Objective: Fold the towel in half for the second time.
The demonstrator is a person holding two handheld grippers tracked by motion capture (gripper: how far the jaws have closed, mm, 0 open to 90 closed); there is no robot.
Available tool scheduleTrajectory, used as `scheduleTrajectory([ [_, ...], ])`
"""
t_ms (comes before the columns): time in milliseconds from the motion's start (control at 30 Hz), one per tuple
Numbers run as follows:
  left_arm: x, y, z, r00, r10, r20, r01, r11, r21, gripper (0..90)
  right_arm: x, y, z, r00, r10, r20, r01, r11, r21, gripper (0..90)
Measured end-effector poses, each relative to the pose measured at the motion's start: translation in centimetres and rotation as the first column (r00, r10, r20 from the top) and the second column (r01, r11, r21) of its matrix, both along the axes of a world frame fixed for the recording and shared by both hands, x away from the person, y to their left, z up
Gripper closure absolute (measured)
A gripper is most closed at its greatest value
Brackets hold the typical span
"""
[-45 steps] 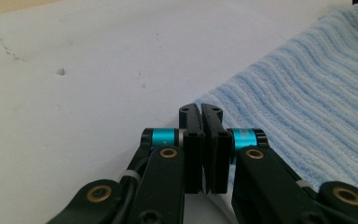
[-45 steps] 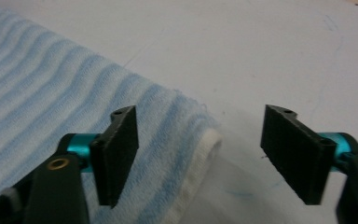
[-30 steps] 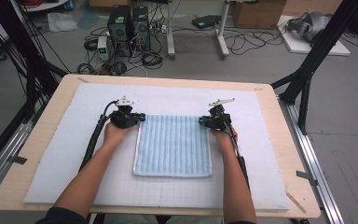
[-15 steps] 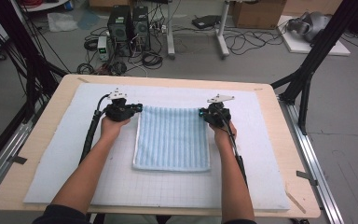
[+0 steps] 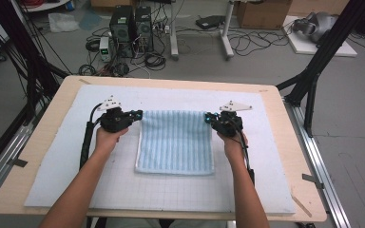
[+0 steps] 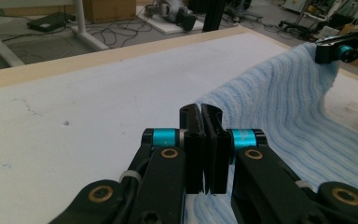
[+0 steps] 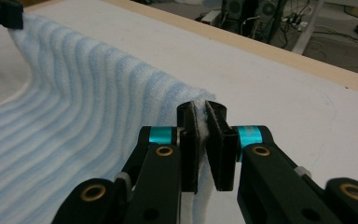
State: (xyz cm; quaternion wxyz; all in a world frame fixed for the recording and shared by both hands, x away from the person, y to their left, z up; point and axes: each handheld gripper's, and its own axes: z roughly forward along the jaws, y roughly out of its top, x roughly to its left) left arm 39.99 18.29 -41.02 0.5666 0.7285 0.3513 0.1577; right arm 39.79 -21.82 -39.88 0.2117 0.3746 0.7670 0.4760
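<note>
A light blue striped towel (image 5: 176, 142) lies on the white mat, its far edge lifted off the surface. My left gripper (image 5: 139, 114) is shut on the towel's far left corner, and my right gripper (image 5: 208, 116) is shut on the far right corner. In the left gripper view my left gripper (image 6: 204, 116) pinches the towel (image 6: 284, 107), which rises toward the other gripper (image 6: 340, 49) at top right. In the right gripper view my right gripper (image 7: 201, 114) clamps a fold of the towel (image 7: 88, 93); the other gripper (image 7: 2, 11) holds the far corner at top left.
A white gridded mat (image 5: 275, 161) covers the wooden table (image 5: 43, 128). Beyond the far edge the floor holds computer towers (image 5: 130, 23), cables and a cardboard box (image 5: 261, 12). Black frame struts (image 5: 321, 57) stand at the right, metal rails along both sides.
Both grippers have moved toward the far side of the table and risen, carrying the towel's far edge with them. The towel has shifted away from the person.
</note>
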Motion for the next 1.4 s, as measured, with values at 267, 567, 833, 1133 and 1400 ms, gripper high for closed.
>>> scheduleTrajectory([
  [267,-3.0,0.3,0.6,0.9991,-0.041,0.007,0.041,0.9978,-0.053,87.1,-3.2,-0.4,0.6,0.9991,0.038,0.017,-0.038,0.9993,-0.002,83.7],
  [567,-5.4,0.9,0.0,0.9979,-0.06,0.024,0.061,0.9973,-0.042,87.1,-6.1,-0.7,0.3,0.9975,0.047,0.053,-0.048,0.9986,0.023,83.6],
  [833,-8.4,1.0,-0.8,0.9962,-0.082,0.028,0.083,0.9964,-0.02,87.1,-9.3,-0.9,-0.5,0.9956,0.074,0.058,-0.075,0.9968,0.025,83.6],
  [1133,-11.3,0.7,-1.9,0.995,-0.095,0.029,0.095,0.9954,0.0,87.1,-12.0,-1.2,-2.0,0.9978,0.056,0.037,-0.057,0.9981,0.024,83.4],
  [1400,-12.4,0.7,-2.9,0.9943,-0.106,0.006,0.106,0.9941,0.024,86.6,-13.7,-1.0,-3.0,0.9985,0.051,0.021,-0.052,0.9985,0.017,82.8],
])
